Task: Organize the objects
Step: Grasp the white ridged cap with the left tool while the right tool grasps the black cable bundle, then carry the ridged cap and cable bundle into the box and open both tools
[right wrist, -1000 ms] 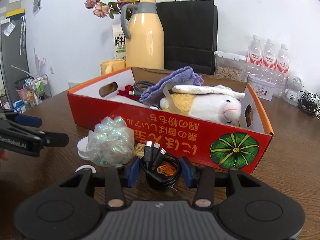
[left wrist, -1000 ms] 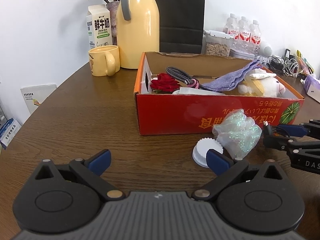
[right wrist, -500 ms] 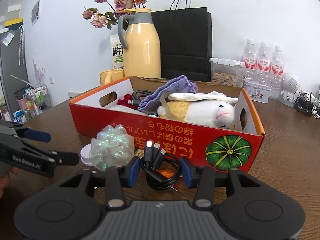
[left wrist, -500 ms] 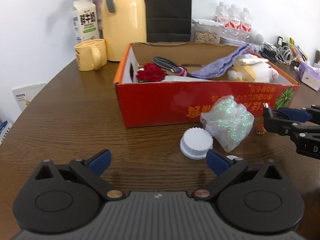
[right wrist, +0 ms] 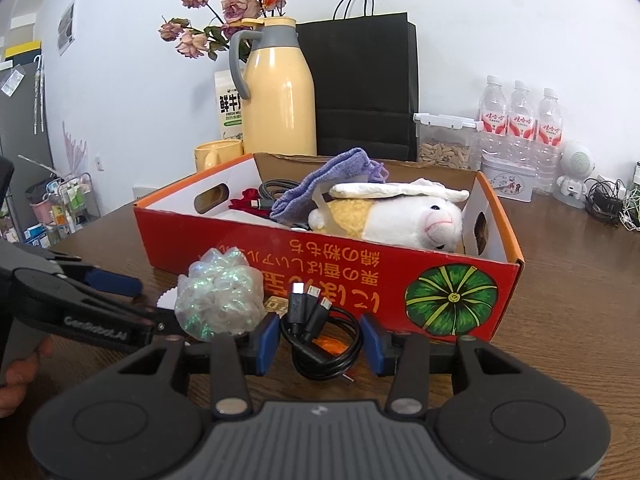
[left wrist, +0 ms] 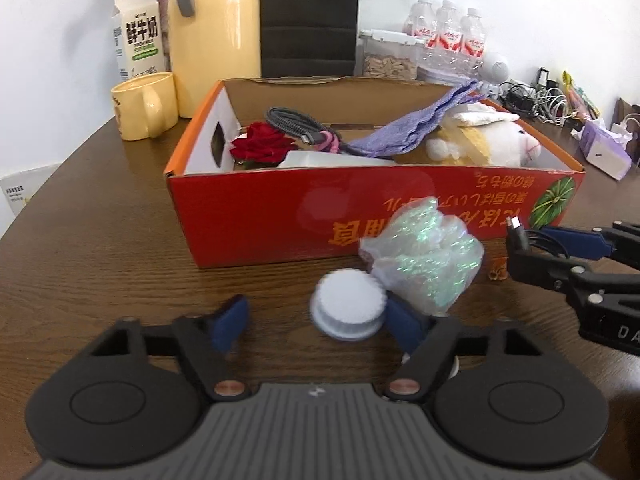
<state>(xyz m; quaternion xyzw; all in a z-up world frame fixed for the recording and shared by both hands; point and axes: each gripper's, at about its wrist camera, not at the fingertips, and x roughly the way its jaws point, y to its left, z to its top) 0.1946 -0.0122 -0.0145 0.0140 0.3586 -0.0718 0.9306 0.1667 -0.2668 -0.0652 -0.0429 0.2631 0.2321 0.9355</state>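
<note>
A red cardboard box [left wrist: 256, 216] [right wrist: 224, 240] holds a plush toy [right wrist: 400, 220], a purple cloth [left wrist: 404, 128], a red rose [left wrist: 262, 146] and a grey cable. In front of it lie a white ribbed cap [left wrist: 347, 312] and an iridescent crumpled wrap [left wrist: 424, 264] [right wrist: 220, 296]. My left gripper [left wrist: 316, 322] [right wrist: 156, 306] has its jaws closing around the cap. The cap sits near the right finger, and the left pad is still apart from it. My right gripper [right wrist: 320, 342] [left wrist: 520, 252] is shut on a coiled black multi-plug cable [right wrist: 320, 320].
Behind the box stand a yellow thermos [left wrist: 216, 32], a yellow mug [left wrist: 144, 106], a milk carton [left wrist: 138, 40], a black paper bag [right wrist: 364, 88], a seed container and water bottles [right wrist: 520, 116]. Tangled cables and a tissue pack [left wrist: 604, 152] lie at the right. A small brown item [left wrist: 498, 274] lies by the box.
My left gripper has moved forward and down to the white cap, and its fingers have drawn closer together around it. The right gripper has kept still with the cable.
</note>
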